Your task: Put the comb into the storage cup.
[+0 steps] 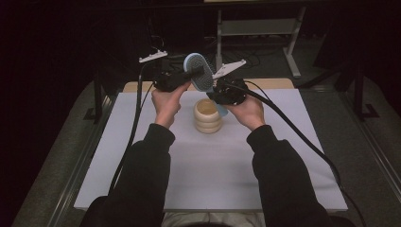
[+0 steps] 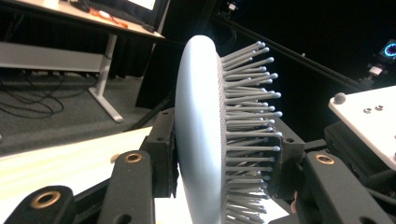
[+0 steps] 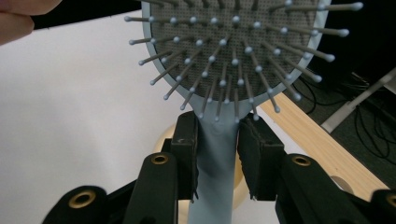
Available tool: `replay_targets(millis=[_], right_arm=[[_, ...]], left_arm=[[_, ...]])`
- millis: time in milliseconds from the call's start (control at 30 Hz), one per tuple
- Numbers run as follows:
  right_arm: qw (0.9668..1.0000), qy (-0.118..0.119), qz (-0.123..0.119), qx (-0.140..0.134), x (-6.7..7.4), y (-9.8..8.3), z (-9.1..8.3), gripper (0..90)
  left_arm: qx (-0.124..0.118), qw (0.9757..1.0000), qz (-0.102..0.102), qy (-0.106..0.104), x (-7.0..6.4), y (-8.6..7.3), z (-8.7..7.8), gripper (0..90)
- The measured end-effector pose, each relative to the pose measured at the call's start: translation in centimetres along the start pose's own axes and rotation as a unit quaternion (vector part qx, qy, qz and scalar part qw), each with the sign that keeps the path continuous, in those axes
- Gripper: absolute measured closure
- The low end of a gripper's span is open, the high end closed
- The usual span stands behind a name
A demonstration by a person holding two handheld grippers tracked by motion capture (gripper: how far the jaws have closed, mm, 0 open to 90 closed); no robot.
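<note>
You held the brush (image 1: 200, 71) upright above the cup (image 1: 208, 116): your right gripper (image 3: 217, 154) clenched its handle, your left gripper (image 2: 224, 156) clamped across the head, long axis running up between them.

Both forearms in dark sleeves enter from bottom of high view, converging toward table centre, hands raised above surface.

Left hand (image 1: 166, 101) holds left gripper (image 1: 197, 72), jaws pointing toward right side. Jaws closed across head of hairbrush (image 2: 205, 130): one pad on smooth back, other against bristle tips.

Right hand (image 1: 246, 111) holds right gripper (image 1: 218, 91), jaws angled up and toward left gripper. Jaws clamped on hairbrush neck, pad each side, bristle face just beyond tips.

Grippers close together, cables trailing back past forearms.
</note>
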State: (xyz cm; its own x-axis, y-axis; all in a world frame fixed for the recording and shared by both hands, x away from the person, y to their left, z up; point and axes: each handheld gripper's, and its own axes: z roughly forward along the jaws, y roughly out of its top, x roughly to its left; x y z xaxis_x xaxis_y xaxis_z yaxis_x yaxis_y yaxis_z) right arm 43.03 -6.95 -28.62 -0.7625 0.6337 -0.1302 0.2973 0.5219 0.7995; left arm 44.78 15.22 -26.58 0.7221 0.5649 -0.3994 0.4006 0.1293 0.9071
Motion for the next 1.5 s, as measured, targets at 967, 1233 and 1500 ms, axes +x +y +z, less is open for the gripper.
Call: replay_targets(millis=[967,1233,1500], right_arm=[[0.9977,0.029,0.061,0.013,-1.6,-2.8,-2.8,0.0],[0.9968,0.028,0.074,-0.01,-2.6,-4.6,-4.7,0.0],[0.9956,0.019,0.09,-0.017,-3.6,-7.0,-6.4,0.0]], left_arm=[[0.003,0.9979,0.062,0.019,-1.9,2.2,-0.3,54.9],[0.003,0.9972,0.069,0.027,-1.8,2.4,-0.7,54.8],[0.0,0.997,0.071,0.032,-1.1,2.7,-1.0,54.7]])
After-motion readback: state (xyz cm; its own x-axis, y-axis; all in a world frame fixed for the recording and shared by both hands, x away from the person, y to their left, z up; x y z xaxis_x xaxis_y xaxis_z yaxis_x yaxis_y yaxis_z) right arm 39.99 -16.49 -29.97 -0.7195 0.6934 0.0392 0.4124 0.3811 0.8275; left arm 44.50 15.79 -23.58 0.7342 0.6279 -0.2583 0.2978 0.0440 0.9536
